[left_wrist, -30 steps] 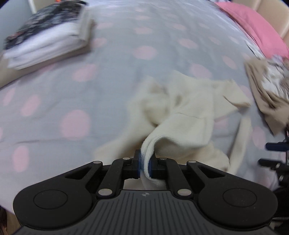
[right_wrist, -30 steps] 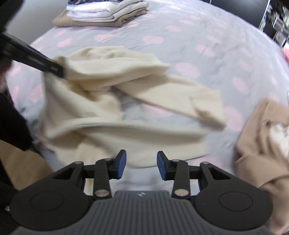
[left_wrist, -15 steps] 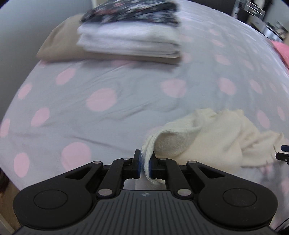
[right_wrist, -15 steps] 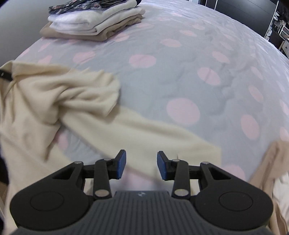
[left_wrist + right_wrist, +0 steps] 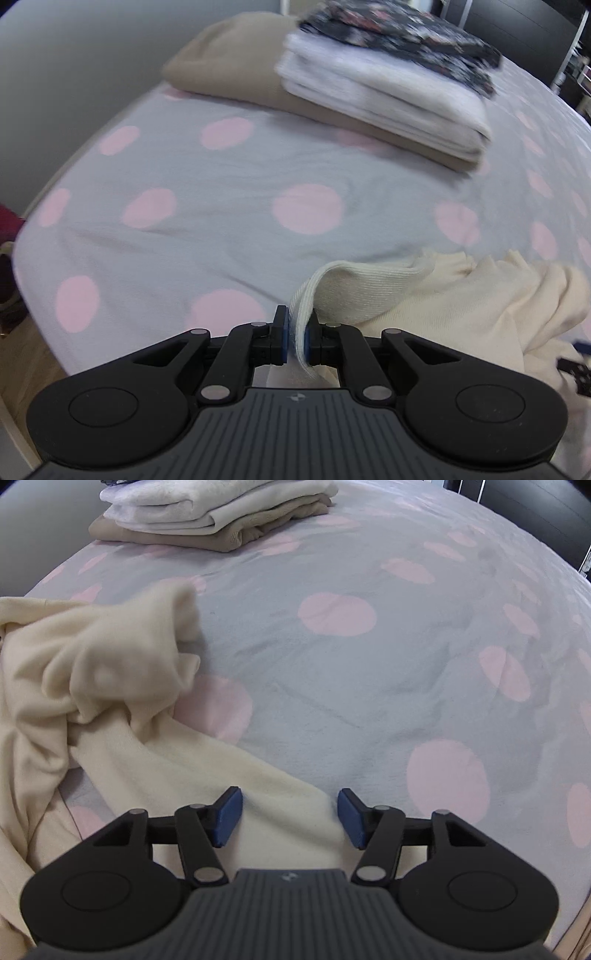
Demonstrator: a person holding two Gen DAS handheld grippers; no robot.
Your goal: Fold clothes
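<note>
1. Left hand-held gripper (image 5: 295, 341) pinches the ribbed hem of the cream sweater (image 5: 461, 295), probably to drag it flat on the bed (image 5: 221, 206)
2. Right hand-held gripper (image 5: 290, 819) jaws have just been opening; a sleeve lies below and between them, unpinched
3. Folded stack (image 5: 218, 513) sits well apart, at the far edge

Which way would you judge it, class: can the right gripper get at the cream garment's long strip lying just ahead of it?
Probably yes. The right gripper has just been opening, its jaws stand apart with nothing clamped, and the cream garment lies flat on the bedsheet between them, uncovered.
</note>
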